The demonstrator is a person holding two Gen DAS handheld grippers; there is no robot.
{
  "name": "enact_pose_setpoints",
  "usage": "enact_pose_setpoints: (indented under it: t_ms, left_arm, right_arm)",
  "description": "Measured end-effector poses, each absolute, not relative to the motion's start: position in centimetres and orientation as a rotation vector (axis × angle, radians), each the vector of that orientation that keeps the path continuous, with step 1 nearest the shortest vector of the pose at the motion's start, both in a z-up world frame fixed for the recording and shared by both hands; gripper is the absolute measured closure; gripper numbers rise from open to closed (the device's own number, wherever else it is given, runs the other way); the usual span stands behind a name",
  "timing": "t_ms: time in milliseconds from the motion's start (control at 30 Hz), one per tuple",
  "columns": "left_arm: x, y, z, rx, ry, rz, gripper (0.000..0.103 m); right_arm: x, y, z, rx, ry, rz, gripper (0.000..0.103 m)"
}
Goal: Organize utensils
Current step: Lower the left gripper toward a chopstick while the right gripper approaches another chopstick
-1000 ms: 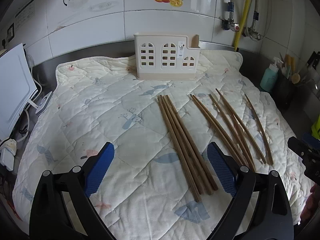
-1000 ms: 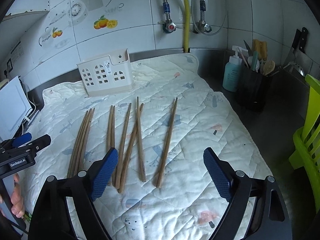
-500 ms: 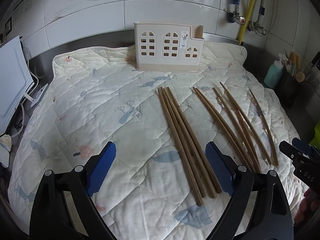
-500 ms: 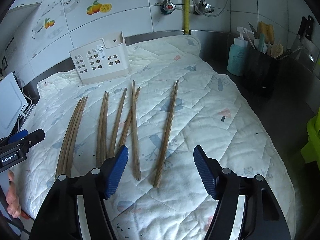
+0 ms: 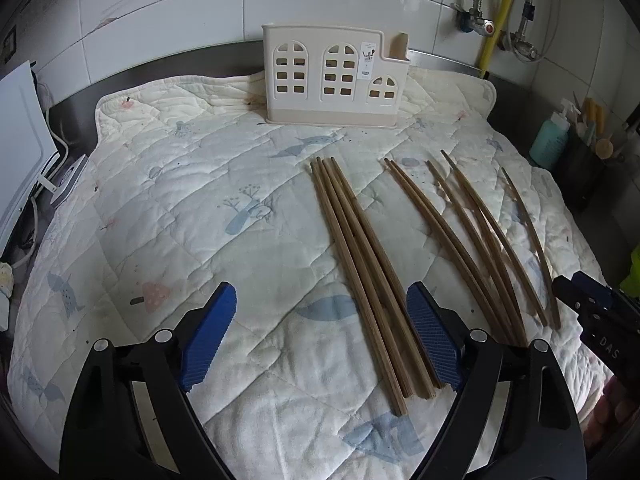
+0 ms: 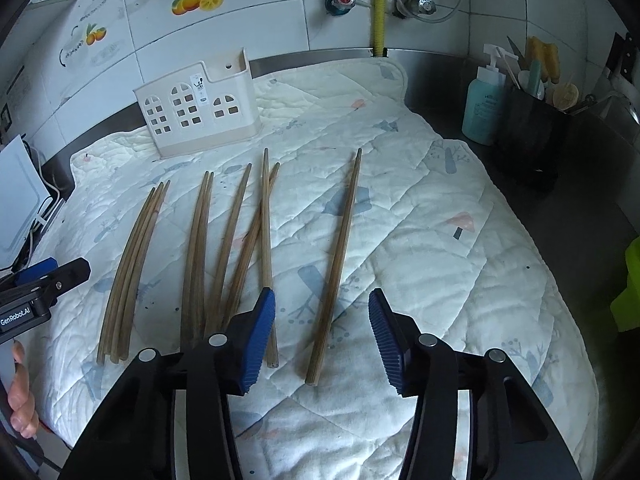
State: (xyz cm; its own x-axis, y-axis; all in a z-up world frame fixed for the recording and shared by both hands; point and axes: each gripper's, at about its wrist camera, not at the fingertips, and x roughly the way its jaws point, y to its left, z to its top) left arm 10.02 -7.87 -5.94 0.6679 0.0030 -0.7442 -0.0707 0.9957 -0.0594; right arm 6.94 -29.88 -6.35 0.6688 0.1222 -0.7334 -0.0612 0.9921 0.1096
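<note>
A quilted cream mat (image 5: 192,208) with pale blue and pink prints covers a steel counter against a white tiled wall, and everything of the task lies on it. The left gripper (image 5: 322,338) hangs low over the near part of the mat with its blue pads spread wide and nothing between them; its right pad sits just beside the near ends of a tight bundle of four chopsticks (image 5: 360,264), which run away from it toward the wall. The right gripper (image 6: 322,336) is likewise released, jaws parted, and a single chopstick (image 6: 336,264) lies on the mat with its near end between the two pads, touching neither. Just left of that gripper's left pad are the loose chopsticks (image 6: 248,240), several of them crossing one another, and farther left lies the bundle of four. Beyond all the sticks, at the far edge of the mat, a cream utensil holder (image 5: 334,76) with window-shaped cutouts stands upright against the wall. To the right, off the mat, a teal pump bottle (image 6: 482,100) stands beside a dark caddy (image 6: 532,136) holding kitchen tools.
</note>
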Motion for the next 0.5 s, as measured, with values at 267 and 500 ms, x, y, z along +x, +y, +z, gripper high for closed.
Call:
enact_pose_setpoints:
  t_ms: [267,500]
  left_arm:
    - [9.7,-8.7,-6.8,-0.088,0.871,0.014,0.025]
    - [9.8,-8.4,-8.0,-0.125,0.912,0.006,0.042]
  right_arm:
    - [7.4,-29.6,-7.2,0.079,0.863,0.12,0.073]
    - [7.7,-29.6,-8.0,0.064,0.885,0.102,0.082]
